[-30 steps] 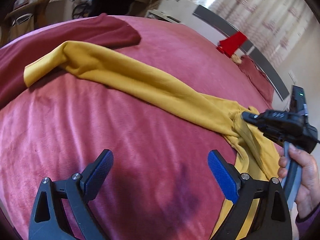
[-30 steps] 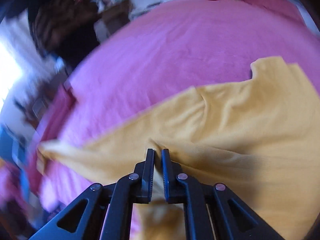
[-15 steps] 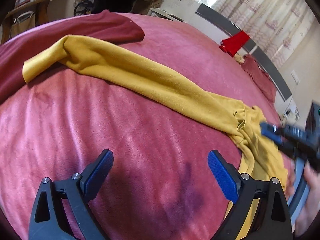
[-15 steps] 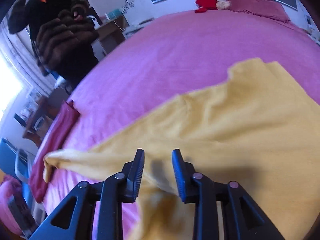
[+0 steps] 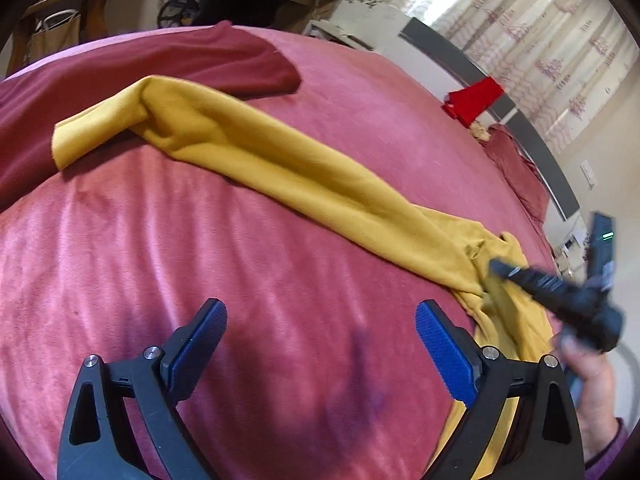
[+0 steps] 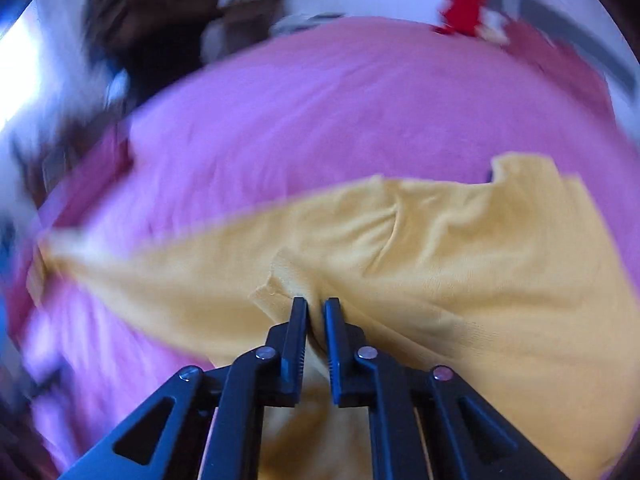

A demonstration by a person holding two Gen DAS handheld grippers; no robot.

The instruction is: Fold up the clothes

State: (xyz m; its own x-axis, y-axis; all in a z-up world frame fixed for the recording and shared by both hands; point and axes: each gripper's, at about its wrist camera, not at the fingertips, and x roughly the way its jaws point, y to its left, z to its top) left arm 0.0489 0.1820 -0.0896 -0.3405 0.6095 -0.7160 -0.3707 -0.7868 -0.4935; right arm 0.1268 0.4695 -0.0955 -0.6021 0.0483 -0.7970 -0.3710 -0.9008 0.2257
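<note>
Yellow garment [image 6: 440, 264] bunches at the right gripper [image 6: 316, 304], pinched; left gripper [image 5: 320, 332] spread beside it.

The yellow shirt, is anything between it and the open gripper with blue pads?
Nothing visible: only bare pink blanket lies between the left gripper and the yellow shirt. The right gripper already pinches it.

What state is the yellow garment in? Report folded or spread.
Neither fully: the yellow garment lies stretched in a long rumpled strip across the bed, bunched where the right hand-held gripper pinches it.

Right tool [image 5: 500, 270] motion-blurred, yellow garment [image 5: 280, 164] partly hidden behind it
</note>
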